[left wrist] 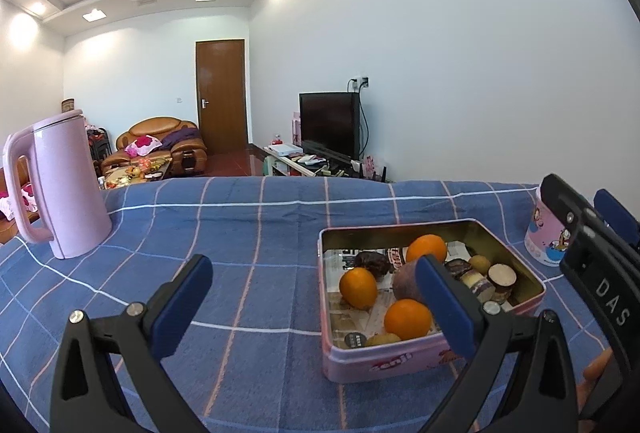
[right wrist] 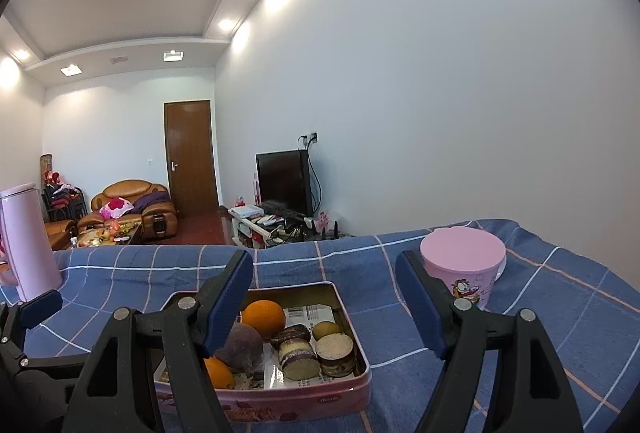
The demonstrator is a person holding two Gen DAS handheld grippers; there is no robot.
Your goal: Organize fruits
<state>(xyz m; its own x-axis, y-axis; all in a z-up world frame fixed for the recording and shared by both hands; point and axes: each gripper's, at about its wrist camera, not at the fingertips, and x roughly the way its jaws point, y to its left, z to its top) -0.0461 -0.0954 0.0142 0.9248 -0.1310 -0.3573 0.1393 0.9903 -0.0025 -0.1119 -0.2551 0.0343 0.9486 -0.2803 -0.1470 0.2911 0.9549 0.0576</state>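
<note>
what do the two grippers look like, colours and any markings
Both are alike. The left gripper has two black plastic arms with triangular cut-outs and silver screws, ending in flat fingers faced with dark blue pads. The right gripper has the same black frame, silver screws and blue-padded fingers. In the left view its black body carries white letters, "DAS". No cables or sleeves show.

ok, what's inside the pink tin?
The pink tin holds three oranges, a purple-brown round fruit, cut root pieces and small yellow-green fruits on printed paper. The fingers hide part of the tin's floor.
</note>
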